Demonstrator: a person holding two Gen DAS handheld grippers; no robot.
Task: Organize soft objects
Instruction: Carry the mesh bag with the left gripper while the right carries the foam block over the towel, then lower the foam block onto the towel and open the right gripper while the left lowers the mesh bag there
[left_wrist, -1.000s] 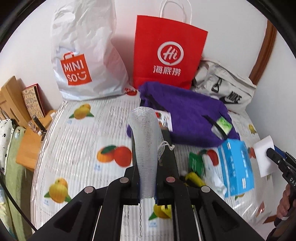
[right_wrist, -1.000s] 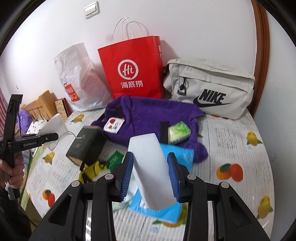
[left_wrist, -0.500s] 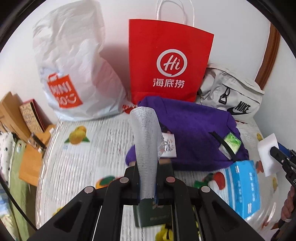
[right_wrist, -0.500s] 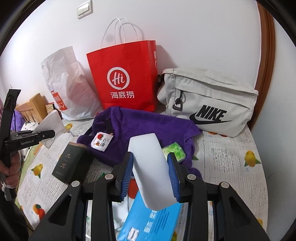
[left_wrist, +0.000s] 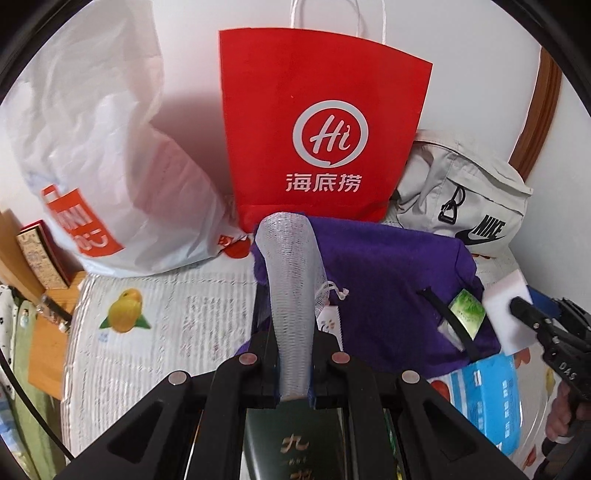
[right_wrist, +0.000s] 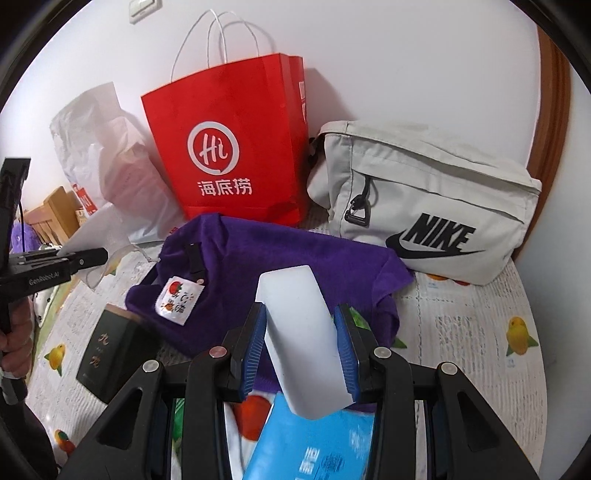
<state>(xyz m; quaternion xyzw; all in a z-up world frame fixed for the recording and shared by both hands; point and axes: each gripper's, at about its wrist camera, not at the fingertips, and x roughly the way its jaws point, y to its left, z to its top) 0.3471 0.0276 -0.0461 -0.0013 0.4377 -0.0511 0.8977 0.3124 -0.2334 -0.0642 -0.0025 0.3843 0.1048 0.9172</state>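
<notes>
- My left gripper (left_wrist: 293, 373) is nearly closed, jaws pinching a white mesh pouch (left_wrist: 290, 280) that stands up from between them; a drawstring hangs off its right side.
- My right gripper (right_wrist: 301, 354) is clamped on a white sponge block (right_wrist: 299, 332), blue pads pressing both its sides; block tilts up and away from the jaws.
- Landmark: the purple towel (right_wrist: 258, 266), lying on the fruit-print tablecloth (right_wrist: 480, 332).
- Mesh pouch sits over the towel's left edge in the left wrist view. Sponge block is over the towel's near edge in the right wrist view.
- Behind the towel, against the wall: red paper bag (right_wrist: 229, 147), upright. Left of it, a white plastic bag (left_wrist: 92, 155). Right of it, a grey Nike bag (right_wrist: 424, 206).
- On the towel: a small fruit-print label (right_wrist: 175, 299), and a green packet (left_wrist: 467, 308) near its right end.
- Near side of the towel: a dark box (right_wrist: 107, 354) with gold characters to the left, a blue packet (right_wrist: 314, 443) under the sponge block.
- Left view is motion-blurred at the edges.
</notes>
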